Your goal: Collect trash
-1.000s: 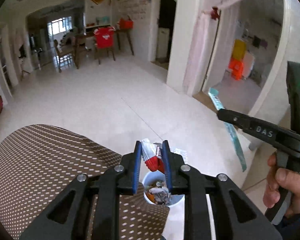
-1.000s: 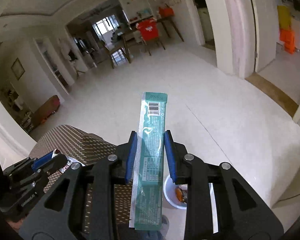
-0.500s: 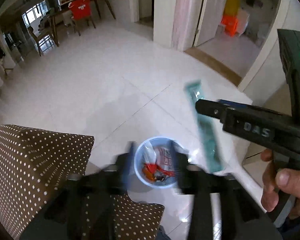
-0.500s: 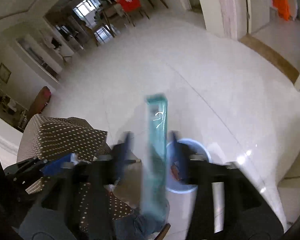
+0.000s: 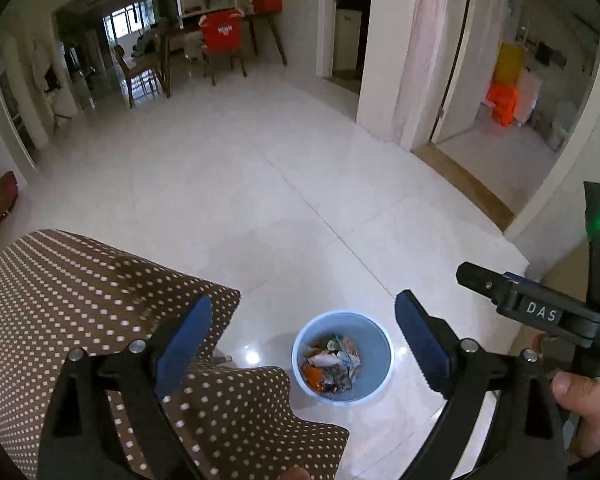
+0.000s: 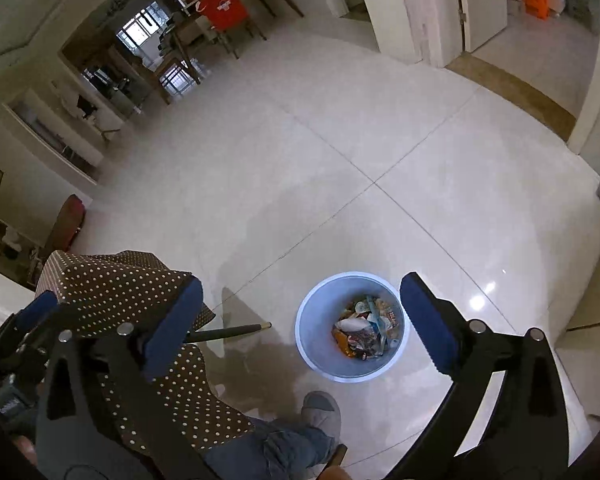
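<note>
Both grippers empty, jaws spread wide above the bin.

Left gripper (image 5: 300, 336), right gripper (image 6: 300, 312): blue bin (image 6: 314, 344) of wrappers (image 6: 366, 328) at roughly 4 o'clock below each; nearer the right.

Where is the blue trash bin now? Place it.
In both wrist views the blue trash bin stands on the white tiled floor, low and right of centre, beside the polka-dot table.

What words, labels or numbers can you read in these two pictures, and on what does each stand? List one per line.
"DAS": white letters on the right gripper's black body, in the left wrist view.
White print on the red cloth over the far chair: too small to read.
Wrappers in the blue bin: print too blurred to read.
</note>
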Demonstrator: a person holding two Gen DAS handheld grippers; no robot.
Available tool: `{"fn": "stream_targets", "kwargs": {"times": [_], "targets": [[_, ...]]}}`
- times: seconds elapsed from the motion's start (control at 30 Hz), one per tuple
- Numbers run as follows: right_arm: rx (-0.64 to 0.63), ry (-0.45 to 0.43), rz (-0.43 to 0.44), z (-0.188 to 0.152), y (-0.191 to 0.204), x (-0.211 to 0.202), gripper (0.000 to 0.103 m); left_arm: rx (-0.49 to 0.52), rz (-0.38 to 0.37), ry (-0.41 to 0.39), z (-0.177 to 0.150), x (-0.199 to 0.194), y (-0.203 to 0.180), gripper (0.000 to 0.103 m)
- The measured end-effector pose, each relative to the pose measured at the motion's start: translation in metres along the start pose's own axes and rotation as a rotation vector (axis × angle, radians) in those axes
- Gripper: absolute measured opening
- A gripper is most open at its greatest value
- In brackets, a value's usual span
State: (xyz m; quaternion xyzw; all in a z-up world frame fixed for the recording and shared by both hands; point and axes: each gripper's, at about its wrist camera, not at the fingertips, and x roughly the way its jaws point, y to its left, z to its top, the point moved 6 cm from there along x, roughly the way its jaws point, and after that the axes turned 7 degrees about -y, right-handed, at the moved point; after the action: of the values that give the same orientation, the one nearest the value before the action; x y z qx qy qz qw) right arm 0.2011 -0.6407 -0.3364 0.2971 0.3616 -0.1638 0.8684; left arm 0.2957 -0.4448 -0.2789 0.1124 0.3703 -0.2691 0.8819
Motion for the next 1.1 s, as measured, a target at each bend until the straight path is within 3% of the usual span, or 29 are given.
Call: {"fn": "stream_targets", "kwargs": {"times": [0.3, 0.57, 0.77, 0.9, 1.1], "targets": [[-0.049, -0.089, 0.010, 0.006, 0.045, -0.057, 0.097, 0.005, 0.017, -0.117, 0.013, -0.078, 0.010, 0.095], [-0.143, -0.205, 0.056, 0.011, 0.116, -0.133, 0.097, -0.017, 0.102, -0.219, 0.010, -0.157, 0.045, 0.097], [-0.233, -0.287, 0.090, 0.003, 0.176, -0.184, 0.097, -0.082, 0.180, -0.305, 0.006, -0.223, 0.089, 0.097], [-0.313, -0.347, 0.094, -0.008, 0.218, -0.222, 0.097, -0.118, 0.271, -0.389, 0.000, -0.275, 0.120, 0.097], [-0.416, -0.449, 0.103, -0.027, 0.275, -0.279, 0.097, -0.152, 0.360, -0.443, -0.009, -0.344, 0.152, 0.097]]}}
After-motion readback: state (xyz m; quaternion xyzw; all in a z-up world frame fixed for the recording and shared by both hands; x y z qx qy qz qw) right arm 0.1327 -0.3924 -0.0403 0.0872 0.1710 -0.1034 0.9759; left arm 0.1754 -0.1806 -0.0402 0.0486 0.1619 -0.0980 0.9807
